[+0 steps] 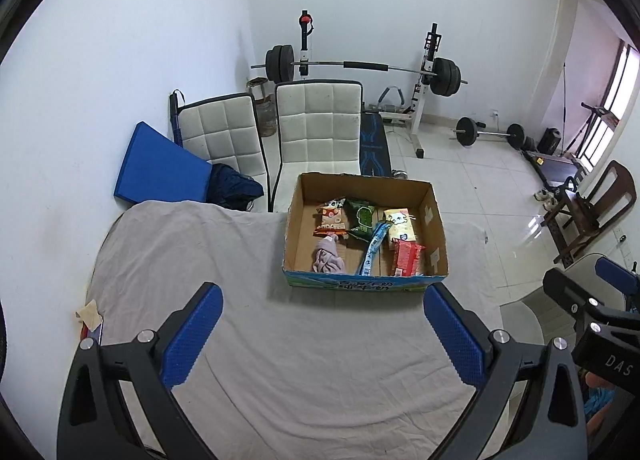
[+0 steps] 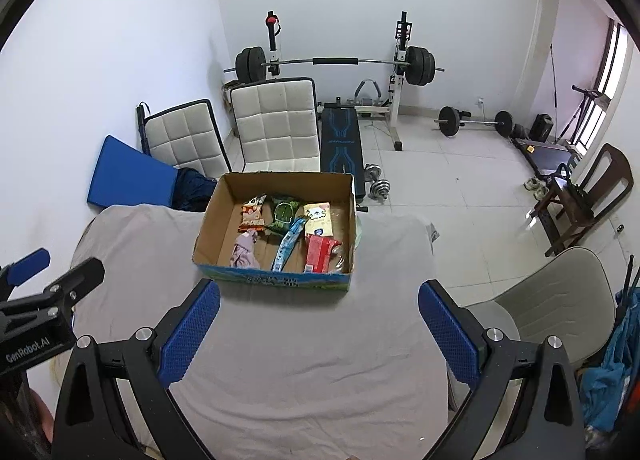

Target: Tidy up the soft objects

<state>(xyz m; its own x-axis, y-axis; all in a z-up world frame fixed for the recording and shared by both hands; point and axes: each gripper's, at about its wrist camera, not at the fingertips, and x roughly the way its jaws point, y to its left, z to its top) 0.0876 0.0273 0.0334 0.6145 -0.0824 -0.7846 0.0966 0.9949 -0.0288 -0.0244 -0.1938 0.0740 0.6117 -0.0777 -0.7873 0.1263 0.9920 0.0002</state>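
The left gripper and the right gripper are both hovering above the cloth with fingers spread wide and holding nothing. The two are sitting side by side, apart from each other, each showing at the edge of the other's view.

The box is standing open-topped on the far part of the cloth, ahead of both grippers and clear of their fingertips. From the right wrist, its far wall is lying near the table's far edge, and its right wall is sitting well in from the cloth's right edge. Inside it are lying a pink rag at the near left, an orange packet behind it, a green packet, a blue strip running slantwise down the middle, a white packet and a red packet at the near right.

A broad bare stretch of cloth is lying between the fingers and the box's near wall, and more is spreading to the box's left. Two white chairs are standing just beyond the far edge, and a beige chair is standing off the right edge.
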